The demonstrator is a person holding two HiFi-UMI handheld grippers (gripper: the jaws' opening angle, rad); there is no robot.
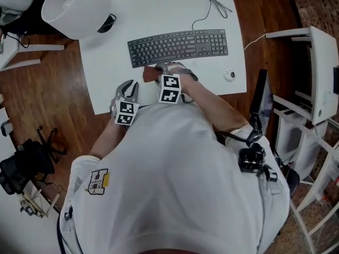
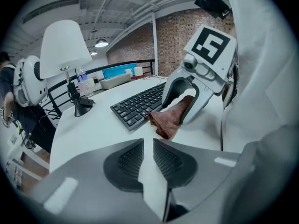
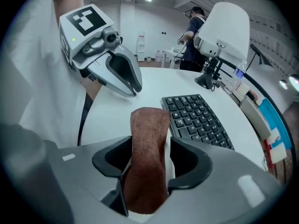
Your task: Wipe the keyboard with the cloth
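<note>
Cloth (image 3: 149,125) first: brown, folded into a strip, lying in the gap of the right gripper (image 3: 150,146). Its jaws stand wide apart and the pads aren't pinching it, so I count it as loose. It rests on the white table (image 1: 106,73) just beside the near edge of the keyboard (image 1: 177,46), toward that edge's left end, maybe touching. Left gripper (image 2: 148,148) hangs short of the keyboard's near-left corner, jaws practically together, nothing in them. Step in hand, as I read it: get a proper grip on the cloth before any wiping. I'd close the right jaws low on the strip so a flap sticks out past the tips, since bare pads would likely press keys. Then lift onto the keyboard's left end and drag along the rows toward its right end with light pressure. The keyboard looks light and may slide, so I'd brace its left end with the left gripper. Lamp (image 1: 74,7) beyond the keyboard's far-left corner is well apart, no worry.
</note>
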